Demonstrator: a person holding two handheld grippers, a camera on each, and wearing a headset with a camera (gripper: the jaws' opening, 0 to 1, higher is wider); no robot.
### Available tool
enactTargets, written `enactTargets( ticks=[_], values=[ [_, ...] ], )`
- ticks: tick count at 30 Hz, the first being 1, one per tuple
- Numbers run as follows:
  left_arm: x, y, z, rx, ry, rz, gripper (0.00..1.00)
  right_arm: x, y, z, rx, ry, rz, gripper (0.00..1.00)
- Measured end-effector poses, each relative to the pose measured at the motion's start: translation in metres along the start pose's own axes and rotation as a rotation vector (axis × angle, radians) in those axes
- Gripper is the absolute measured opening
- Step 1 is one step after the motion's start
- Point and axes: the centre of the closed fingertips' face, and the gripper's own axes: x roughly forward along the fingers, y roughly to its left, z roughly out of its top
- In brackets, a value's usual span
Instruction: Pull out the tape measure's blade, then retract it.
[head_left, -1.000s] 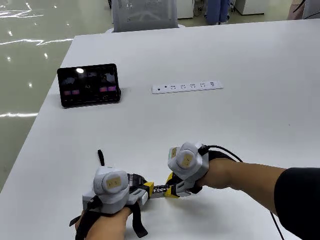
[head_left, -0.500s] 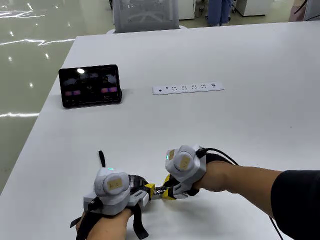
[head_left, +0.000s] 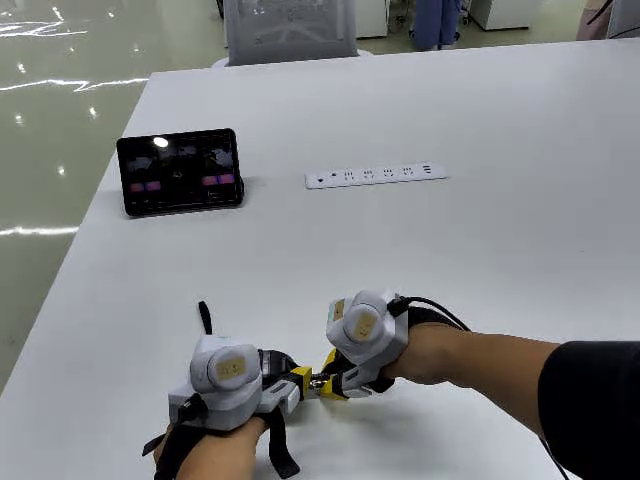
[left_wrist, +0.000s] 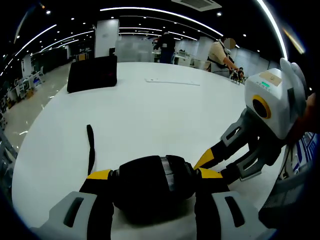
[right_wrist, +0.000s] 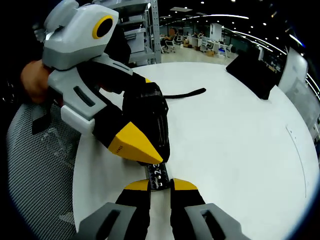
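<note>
Near the table's (head_left: 420, 270) front edge, the left gripper (left_wrist: 155, 176) is clamped around the black tape measure (left_wrist: 150, 195). The right gripper (right_wrist: 160, 187) pinches the tip of its blade (right_wrist: 158, 174), with just a short stretch drawn out. That thin blade could slip from so narrow a pinch and snap back, or an off-line pull could twist the case in the left jaws.

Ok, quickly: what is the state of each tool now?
Left tool: closed, holding the tape measure.
Right tool: closed, holding the blade.
</note>
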Motion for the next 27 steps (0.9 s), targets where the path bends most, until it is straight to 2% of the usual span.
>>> enactTargets(
  ticks=[27],
  values=[
    [0.0, 0.0, 0.0, -0.008, -0.002, -0.002, 0.61, 0.008, 0.004, 0.011, -0.017, -0.007, 0.018, 0.11]
  ],
)
